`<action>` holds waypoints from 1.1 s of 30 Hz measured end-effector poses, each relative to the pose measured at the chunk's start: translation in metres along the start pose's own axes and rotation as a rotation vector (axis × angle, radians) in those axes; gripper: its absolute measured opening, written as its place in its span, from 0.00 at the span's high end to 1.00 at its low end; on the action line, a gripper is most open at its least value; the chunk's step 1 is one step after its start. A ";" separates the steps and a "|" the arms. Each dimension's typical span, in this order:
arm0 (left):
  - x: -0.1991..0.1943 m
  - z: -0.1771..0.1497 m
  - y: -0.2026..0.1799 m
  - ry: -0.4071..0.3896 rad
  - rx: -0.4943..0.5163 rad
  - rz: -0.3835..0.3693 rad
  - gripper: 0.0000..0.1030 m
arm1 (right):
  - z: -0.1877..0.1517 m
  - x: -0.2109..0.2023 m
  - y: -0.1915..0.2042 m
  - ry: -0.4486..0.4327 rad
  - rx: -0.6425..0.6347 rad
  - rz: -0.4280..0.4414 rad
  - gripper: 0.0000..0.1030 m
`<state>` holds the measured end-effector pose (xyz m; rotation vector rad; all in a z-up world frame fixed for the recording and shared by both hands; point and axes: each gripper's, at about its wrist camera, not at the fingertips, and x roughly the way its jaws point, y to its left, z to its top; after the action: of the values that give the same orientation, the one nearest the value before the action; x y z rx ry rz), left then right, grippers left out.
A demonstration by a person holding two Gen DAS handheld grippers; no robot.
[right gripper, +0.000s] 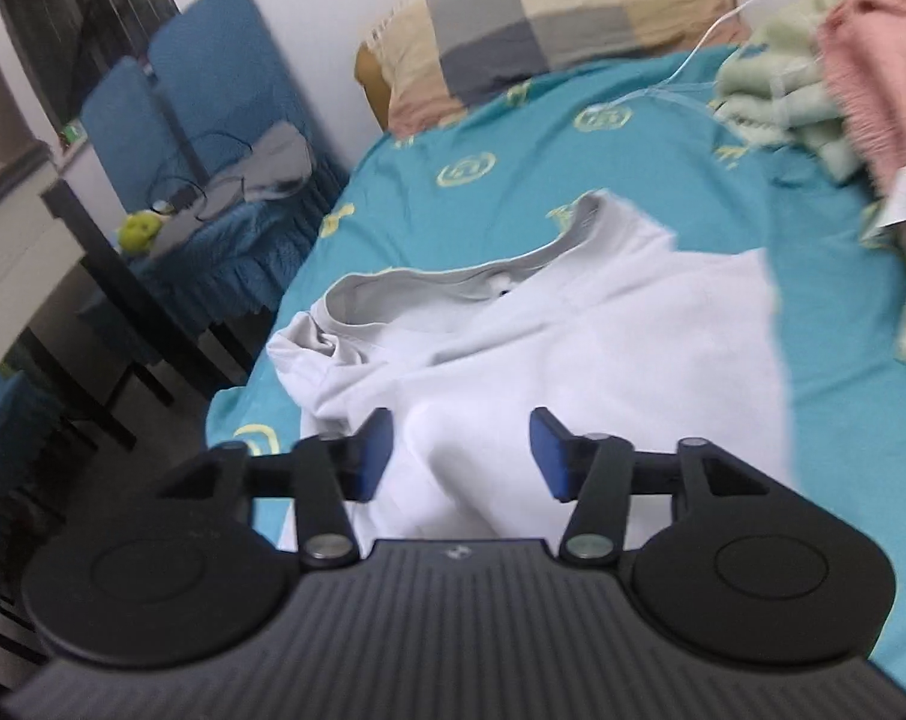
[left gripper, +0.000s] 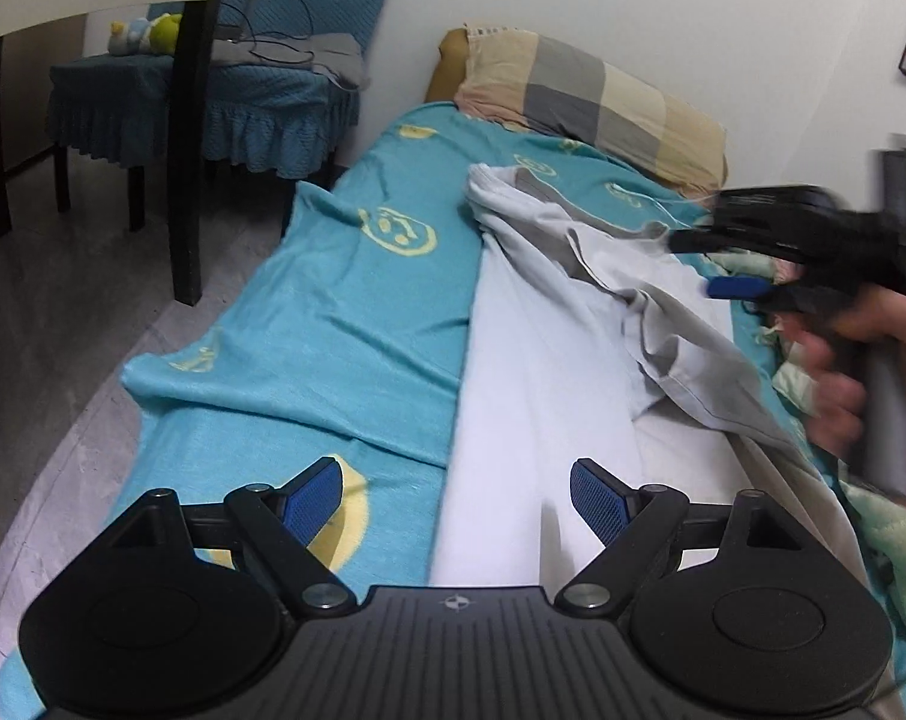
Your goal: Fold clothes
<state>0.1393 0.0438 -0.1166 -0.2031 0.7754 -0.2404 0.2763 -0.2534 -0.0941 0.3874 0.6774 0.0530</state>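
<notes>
A white T-shirt (right gripper: pixel 573 348) with a grey collar lies partly folded on the teal bedsheet (right gripper: pixel 483 192); it also shows in the left wrist view (left gripper: pixel 543 324), with its right side bunched and folded over. My left gripper (left gripper: pixel 456 495) is open and empty, low over the shirt's near left edge. My right gripper (right gripper: pixel 459 456) is open and empty above the shirt's lower part. In the left wrist view the right gripper (left gripper: pixel 711 264) hangs blurred above the shirt's right side, held by a hand.
A checked pillow (left gripper: pixel 591 96) lies at the head of the bed. A heap of green and pink clothes (right gripper: pixel 843 90) sits on the right side. A chair with a blue cover (left gripper: pixel 213 96), cables and a plush toy stands left of the bed, beside a dark table leg (left gripper: pixel 189 150).
</notes>
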 end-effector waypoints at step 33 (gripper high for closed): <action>0.024 -0.010 -0.085 0.081 -0.079 -0.115 0.17 | -0.119 -0.266 -0.046 -0.233 0.099 -0.095 0.18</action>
<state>0.1367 -0.0451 -0.1168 -0.3147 0.8551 -0.3282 -0.0087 -0.3030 -0.0356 0.4477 0.4683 -0.1150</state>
